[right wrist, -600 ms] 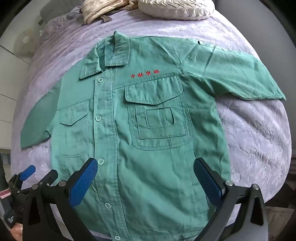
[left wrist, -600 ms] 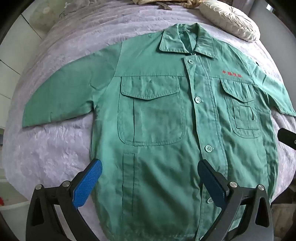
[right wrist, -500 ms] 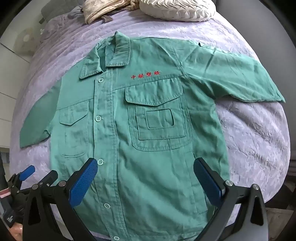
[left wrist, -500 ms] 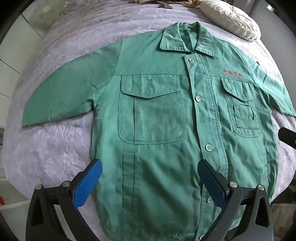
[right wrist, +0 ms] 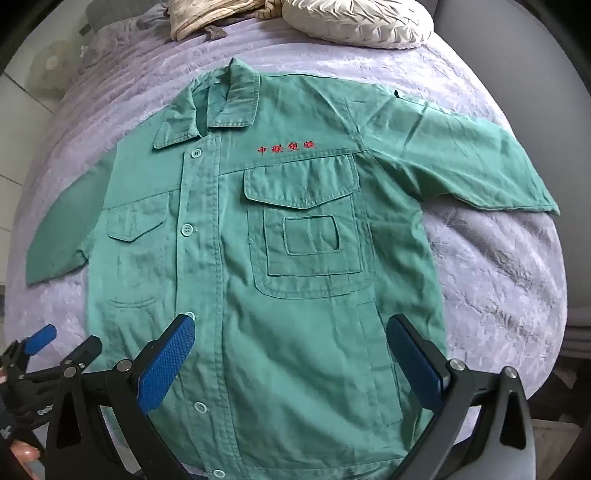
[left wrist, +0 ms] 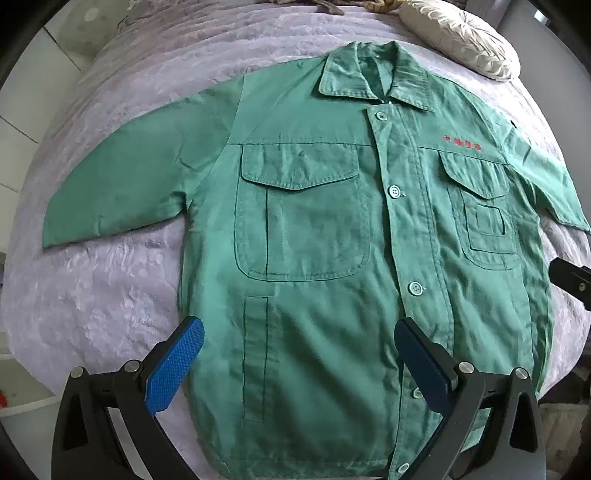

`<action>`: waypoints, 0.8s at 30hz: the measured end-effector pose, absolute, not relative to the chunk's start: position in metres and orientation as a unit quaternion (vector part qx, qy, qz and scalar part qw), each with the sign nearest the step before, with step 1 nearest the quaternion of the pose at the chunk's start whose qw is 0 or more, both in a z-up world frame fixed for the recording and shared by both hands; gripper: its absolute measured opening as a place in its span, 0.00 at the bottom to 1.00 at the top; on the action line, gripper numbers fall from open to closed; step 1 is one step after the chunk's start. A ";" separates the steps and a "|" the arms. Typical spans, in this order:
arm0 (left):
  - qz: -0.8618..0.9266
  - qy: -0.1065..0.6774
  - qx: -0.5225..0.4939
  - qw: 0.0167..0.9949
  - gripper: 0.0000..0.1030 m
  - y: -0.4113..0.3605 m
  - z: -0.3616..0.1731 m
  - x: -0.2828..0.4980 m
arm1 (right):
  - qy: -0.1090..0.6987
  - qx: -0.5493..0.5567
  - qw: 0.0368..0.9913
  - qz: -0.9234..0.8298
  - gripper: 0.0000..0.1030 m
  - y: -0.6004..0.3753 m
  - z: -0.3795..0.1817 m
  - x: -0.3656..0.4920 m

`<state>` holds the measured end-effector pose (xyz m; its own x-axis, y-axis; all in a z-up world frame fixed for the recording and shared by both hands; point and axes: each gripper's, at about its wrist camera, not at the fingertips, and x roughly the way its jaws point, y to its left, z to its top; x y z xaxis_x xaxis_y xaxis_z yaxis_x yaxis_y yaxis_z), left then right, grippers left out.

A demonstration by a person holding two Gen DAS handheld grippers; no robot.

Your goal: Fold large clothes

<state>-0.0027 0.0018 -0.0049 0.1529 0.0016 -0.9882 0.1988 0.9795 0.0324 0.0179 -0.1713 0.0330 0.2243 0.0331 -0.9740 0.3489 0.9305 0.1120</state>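
Observation:
A green buttoned work jacket (left wrist: 314, 240) lies flat and face up on a lilac bedspread (left wrist: 103, 295), collar far, hem near, both sleeves spread out. It has chest pockets and red embroidered characters (right wrist: 286, 147). It also fills the right wrist view (right wrist: 295, 277). My left gripper (left wrist: 295, 354) is open and empty, held above the jacket's lower left part. My right gripper (right wrist: 291, 350) is open and empty, held above the jacket's lower right part. The left gripper's fingers (right wrist: 40, 338) show at the lower left of the right wrist view.
A cream ruched pillow (left wrist: 465, 40) lies at the head of the bed, also in the right wrist view (right wrist: 358, 18). A beige bundle of cloth (right wrist: 214, 14) lies beside it. The bed edge drops off at left and right.
Both cameras have drawn back slightly, so the jacket sits a little lower in each view. The jacket has not moved and both grippers stay open.

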 end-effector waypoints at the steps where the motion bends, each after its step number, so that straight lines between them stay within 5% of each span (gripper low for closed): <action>1: -0.068 0.647 0.077 0.756 1.00 0.001 -0.004 -0.003 | 0.615 0.152 0.767 -0.103 1.00 -0.170 0.033 0.017; 24: -0.069 0.640 0.071 0.762 1.00 0.001 0.001 -0.014 | 0.616 0.138 0.769 -0.098 1.00 -0.161 0.034 0.011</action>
